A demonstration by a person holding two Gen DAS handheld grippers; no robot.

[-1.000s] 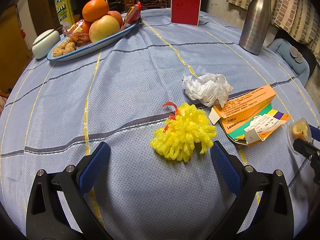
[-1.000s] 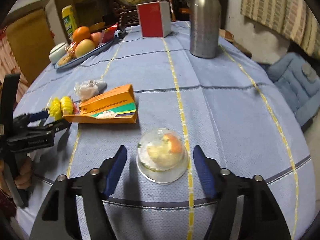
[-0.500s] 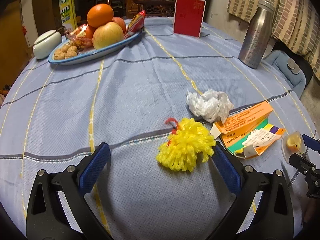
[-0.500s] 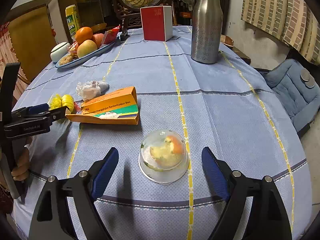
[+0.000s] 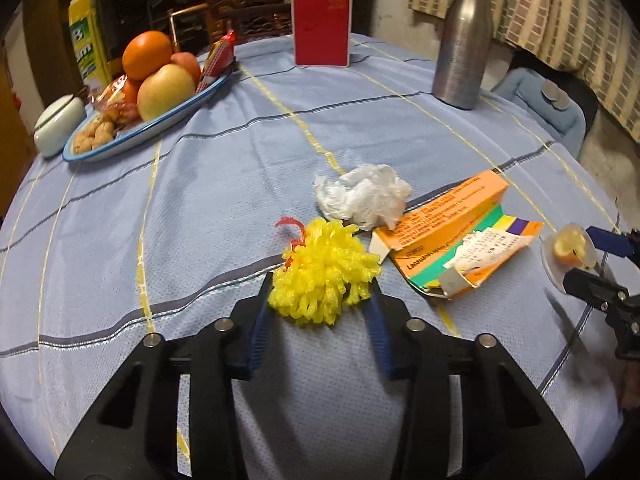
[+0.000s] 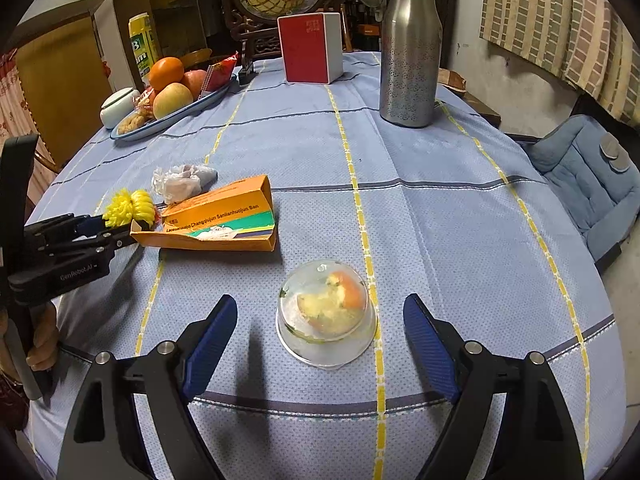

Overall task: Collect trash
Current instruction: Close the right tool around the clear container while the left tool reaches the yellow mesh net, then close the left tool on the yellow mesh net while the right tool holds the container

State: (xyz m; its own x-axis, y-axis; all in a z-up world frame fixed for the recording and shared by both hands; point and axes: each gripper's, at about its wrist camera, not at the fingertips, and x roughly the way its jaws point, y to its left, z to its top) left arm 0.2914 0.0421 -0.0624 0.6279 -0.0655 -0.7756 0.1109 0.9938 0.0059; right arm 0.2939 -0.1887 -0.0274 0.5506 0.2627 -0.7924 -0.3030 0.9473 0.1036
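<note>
1. Left gripper (image 5: 320, 304) fingers have just been closing, now clamped on the yellow foam net (image 5: 324, 272) lying on the desk (image 5: 200, 220).
2. Right gripper (image 6: 320, 340) fingers spread wide, touching nothing; clear dome cup (image 6: 326, 312) with fruit scrap sits between them.
3. Orange box (image 5: 448, 228) and crumpled white plastic (image 5: 362, 194) lie just beside the net.

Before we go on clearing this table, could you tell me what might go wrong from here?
The left gripper has just closed on the springy yellow foam net; it may squeeze out. The right gripper stands open around the clear plastic cup holding fruit scraps; a hard pinch could crush or tip it.
</note>
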